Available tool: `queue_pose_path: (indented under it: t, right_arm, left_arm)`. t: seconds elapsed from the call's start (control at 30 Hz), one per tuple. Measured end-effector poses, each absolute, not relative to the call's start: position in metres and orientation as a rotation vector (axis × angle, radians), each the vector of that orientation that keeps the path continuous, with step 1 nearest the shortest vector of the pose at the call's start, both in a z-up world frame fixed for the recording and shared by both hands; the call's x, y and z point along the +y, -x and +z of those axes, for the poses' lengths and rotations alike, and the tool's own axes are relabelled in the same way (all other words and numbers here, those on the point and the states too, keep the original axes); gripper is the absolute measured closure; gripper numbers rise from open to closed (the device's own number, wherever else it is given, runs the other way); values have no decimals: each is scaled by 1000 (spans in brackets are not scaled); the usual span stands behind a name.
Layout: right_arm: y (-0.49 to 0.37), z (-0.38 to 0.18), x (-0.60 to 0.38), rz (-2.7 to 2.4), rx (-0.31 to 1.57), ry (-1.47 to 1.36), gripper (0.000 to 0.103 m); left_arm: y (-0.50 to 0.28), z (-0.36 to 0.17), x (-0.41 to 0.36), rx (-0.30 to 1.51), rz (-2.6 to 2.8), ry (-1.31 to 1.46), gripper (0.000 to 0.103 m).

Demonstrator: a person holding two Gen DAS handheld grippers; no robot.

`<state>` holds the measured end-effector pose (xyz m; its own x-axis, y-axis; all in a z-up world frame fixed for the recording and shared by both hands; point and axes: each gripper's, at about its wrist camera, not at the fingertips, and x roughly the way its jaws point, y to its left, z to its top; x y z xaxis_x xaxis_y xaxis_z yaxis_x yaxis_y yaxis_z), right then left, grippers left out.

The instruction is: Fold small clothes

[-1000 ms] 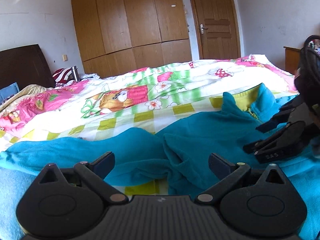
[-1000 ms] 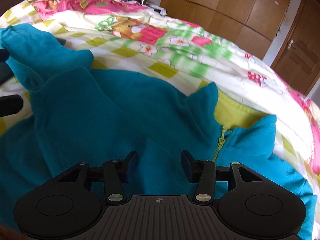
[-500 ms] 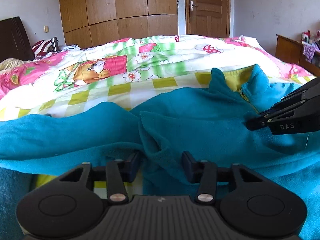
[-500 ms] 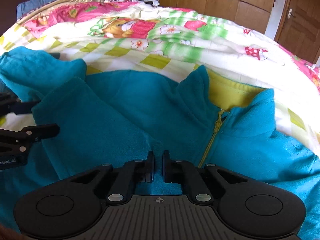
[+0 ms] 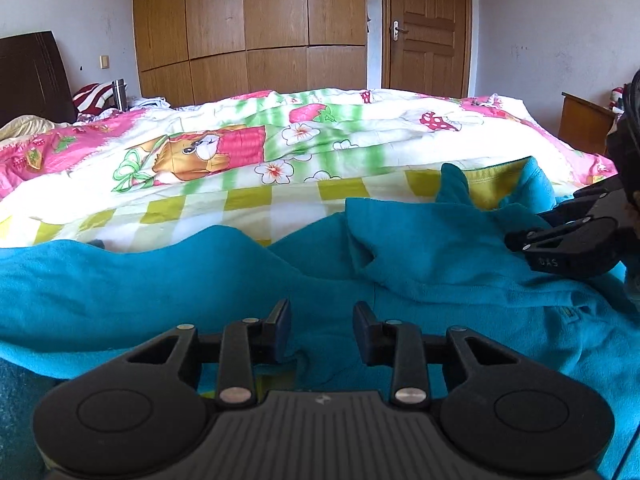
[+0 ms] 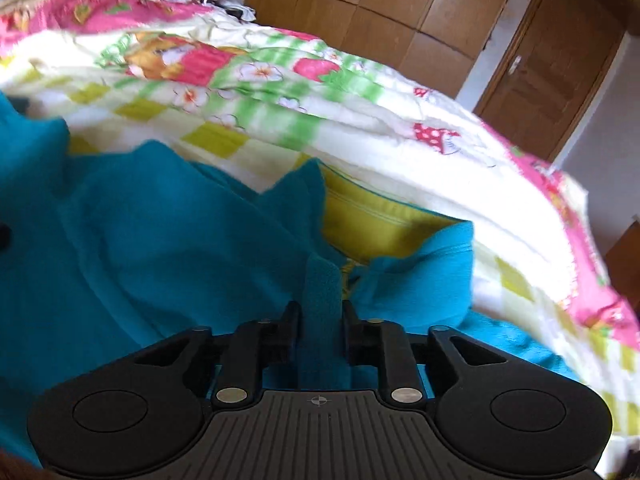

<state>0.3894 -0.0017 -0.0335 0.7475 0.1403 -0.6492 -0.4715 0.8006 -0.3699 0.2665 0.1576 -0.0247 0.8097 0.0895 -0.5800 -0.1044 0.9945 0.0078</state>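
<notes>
Pinching a ridge of teal fabric, your right gripper (image 6: 320, 316) has its jaws clenched on the fleece jacket (image 6: 160, 248) just below the collar, close to the zipper (image 6: 347, 268). Right wrist view shows that fold standing up between the fingers; the left wrist view can't confirm it, since there your right gripper (image 5: 516, 240) only shows side-on at the right edge, low against the cloth.

Your left gripper (image 5: 321, 332) has jaws released, a clear gap between the fingers, nothing in them. It hovers over the near part of the fleece jacket (image 5: 200, 280); whether the fingertips touch the cloth, can't tell.

Jacket lies spread on the bed, over a quilt (image 5: 300, 160) printed with flowers and checks. Yellow collar lining (image 6: 372, 224) is open and faces up, far side from you.

Only the left view shows:
- sleeve or side panel running left across the quilt
- dark headboard (image 5: 32, 76), wardrobe (image 5: 248, 32) and door (image 5: 426, 28) head-on
- wooden cabinet (image 5: 584, 120) at right

Only the right view shows:
- zipper and the gathered fold in the grip
- frame is motion-blurred and tilted, so fine detail on the quilt (image 6: 400, 148) is soft
</notes>
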Motion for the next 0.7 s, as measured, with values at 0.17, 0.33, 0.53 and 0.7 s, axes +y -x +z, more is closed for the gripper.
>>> queue_pose_path:
  t: [0.17, 0.33, 0.53, 0.7]
  right_arm:
    - [-344, -2, -7, 441, 460, 490, 63]
    - [-320, -12, 38, 673, 471, 545, 59]
    - [-335, -44, 83, 657, 537, 504, 78]
    - [-320, -32, 81, 650, 540, 483, 98]
  left_arm:
    - [-252, -20, 165, 613, 87, 36, 55]
    - [-229, -11, 175, 609, 97, 61, 51]
    - [-206, -7, 183, 624, 95, 49, 48]
    - [-202, -10, 192, 624, 94, 81, 47]
